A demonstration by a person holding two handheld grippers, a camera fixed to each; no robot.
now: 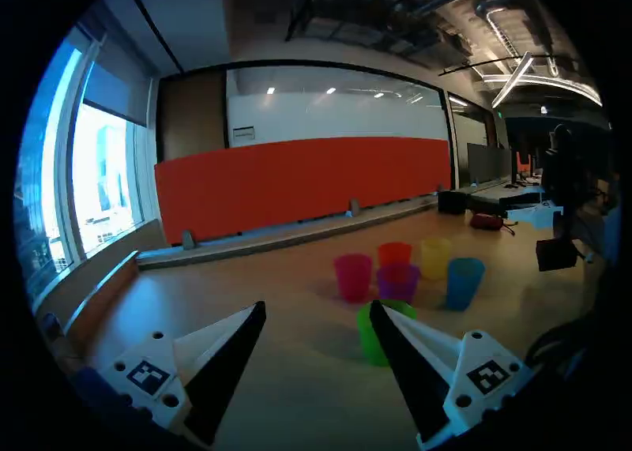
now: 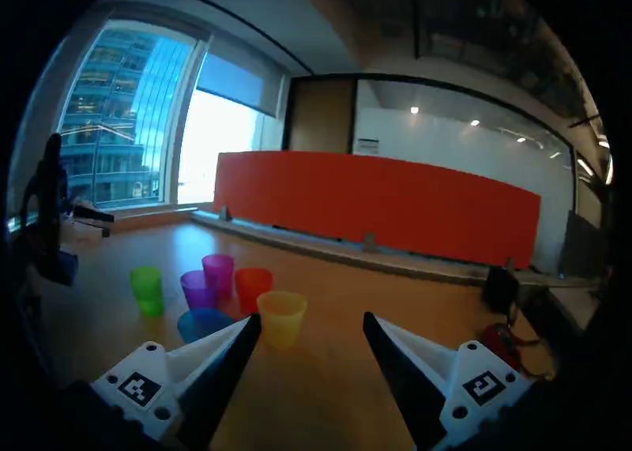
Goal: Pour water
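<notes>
Several coloured plastic cups stand close together on the wooden table [image 1: 261, 293]. The left gripper view shows pink [image 1: 353, 276], red [image 1: 394, 253], purple [image 1: 397, 281], yellow [image 1: 436, 257] and blue [image 1: 464, 281] cups. The green cup [image 1: 368, 336] is nearest, partly behind the right finger. My left gripper [image 1: 316, 305] is open and holds nothing. In the right gripper view, my right gripper [image 2: 310, 318] is open and holds nothing. Just beyond its left finger stand the yellow cup [image 2: 282, 317] and the blue cup [image 2: 199, 323]. Farther off stand the red [image 2: 253, 287], pink [image 2: 218, 271], purple [image 2: 197, 289] and green [image 2: 147, 289] cups.
An orange partition [image 1: 300, 178] runs along the table's far edge, with tall windows [image 2: 126, 135] beside it. A red pouch [image 1: 486, 221] and a black box [image 1: 452, 202] lie at the far end. A dark silhouette [image 2: 49, 214] stands at the left edge of the right gripper view.
</notes>
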